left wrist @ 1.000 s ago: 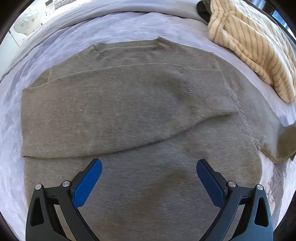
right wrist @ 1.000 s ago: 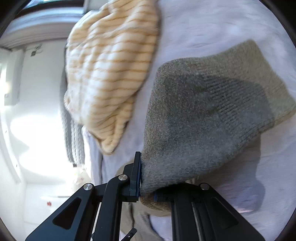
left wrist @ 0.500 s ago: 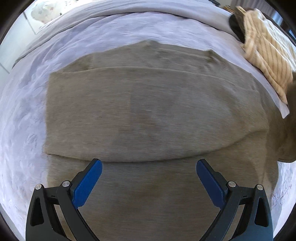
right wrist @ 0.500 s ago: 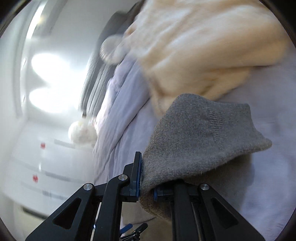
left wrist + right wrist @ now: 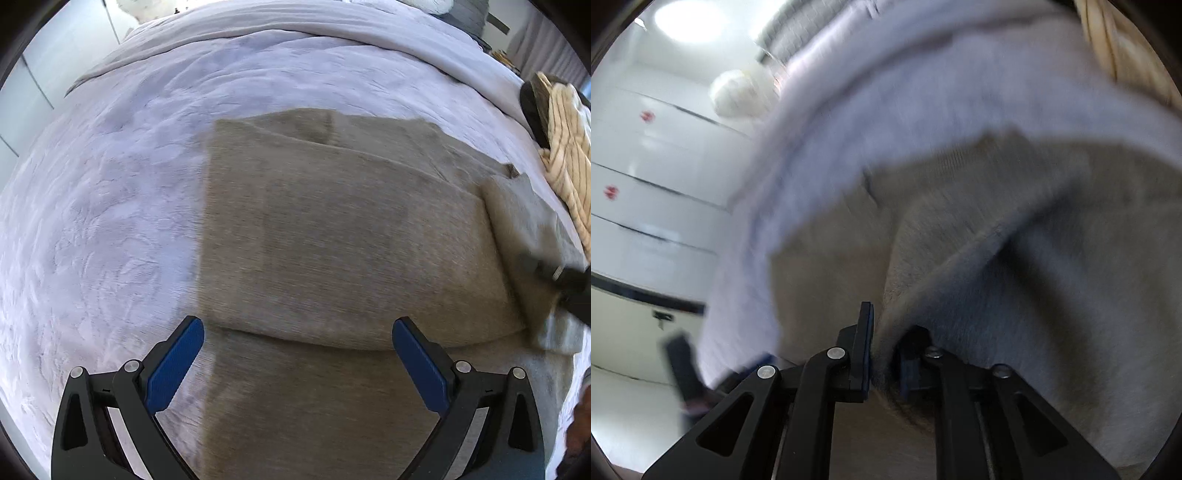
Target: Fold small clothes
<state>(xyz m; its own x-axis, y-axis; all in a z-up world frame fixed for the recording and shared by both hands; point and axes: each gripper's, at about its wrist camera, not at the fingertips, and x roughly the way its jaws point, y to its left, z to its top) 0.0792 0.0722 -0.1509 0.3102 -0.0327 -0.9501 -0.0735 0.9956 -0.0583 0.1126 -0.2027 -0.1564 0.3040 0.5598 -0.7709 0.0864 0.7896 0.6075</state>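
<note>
A grey-brown knit sweater [image 5: 332, 236] lies flat on a pale lilac bedspread [image 5: 110, 206], with one sleeve folded across its body. My left gripper [image 5: 297, 358] is open and empty, hovering over the sweater's lower part. My right gripper [image 5: 884, 347] is shut on the other sleeve [image 5: 1015, 266] and holds it lifted over the sweater's body. In the left wrist view that sleeve [image 5: 517, 221] and the right gripper [image 5: 565, 277] show at the sweater's right edge.
A cream striped knit garment [image 5: 565, 158] lies at the bed's far right, also at the top right of the right wrist view [image 5: 1108, 44]. White cupboard fronts [image 5: 646, 184] stand beyond the bed. A white pillow [image 5: 738, 92] is at the bed's end.
My right gripper has carried the sleeve inward over the sweater's body, away from the striped garment. My left gripper has shifted left, so more bare bedspread shows.
</note>
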